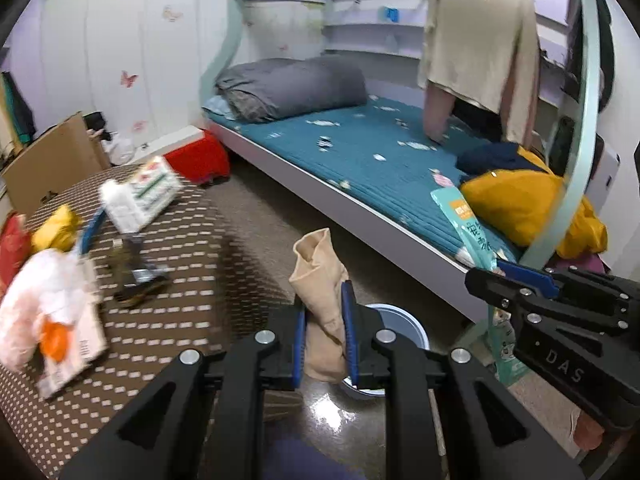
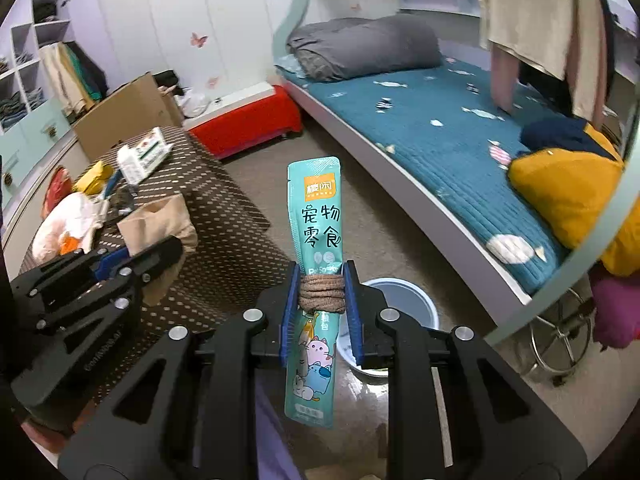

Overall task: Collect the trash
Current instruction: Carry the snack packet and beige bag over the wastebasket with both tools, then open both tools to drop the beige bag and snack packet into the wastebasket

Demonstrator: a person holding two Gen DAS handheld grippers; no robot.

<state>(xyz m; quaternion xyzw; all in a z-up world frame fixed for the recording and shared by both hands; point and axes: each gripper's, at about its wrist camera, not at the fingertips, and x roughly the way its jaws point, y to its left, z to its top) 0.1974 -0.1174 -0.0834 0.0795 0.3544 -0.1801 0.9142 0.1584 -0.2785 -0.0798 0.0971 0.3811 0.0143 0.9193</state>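
Note:
My left gripper is shut on a crumpled brown paper bag, which stands up between its blue pads. My right gripper is shut on a teal pet-snack pouch with a bundle of brown cord wrapped round its middle. Both grippers hang over a pale blue bin on the floor, also seen as the bin just behind the left pads. In the left wrist view the right gripper enters from the right with the pouch. The left gripper with the paper bag shows at the left of the right wrist view.
A low table with a brown dotted cover on the left holds a white carton, a pink-white plastic bag and yellow and red wrappers. A bed with a teal sheet lies to the right, a red box and a cardboard box behind.

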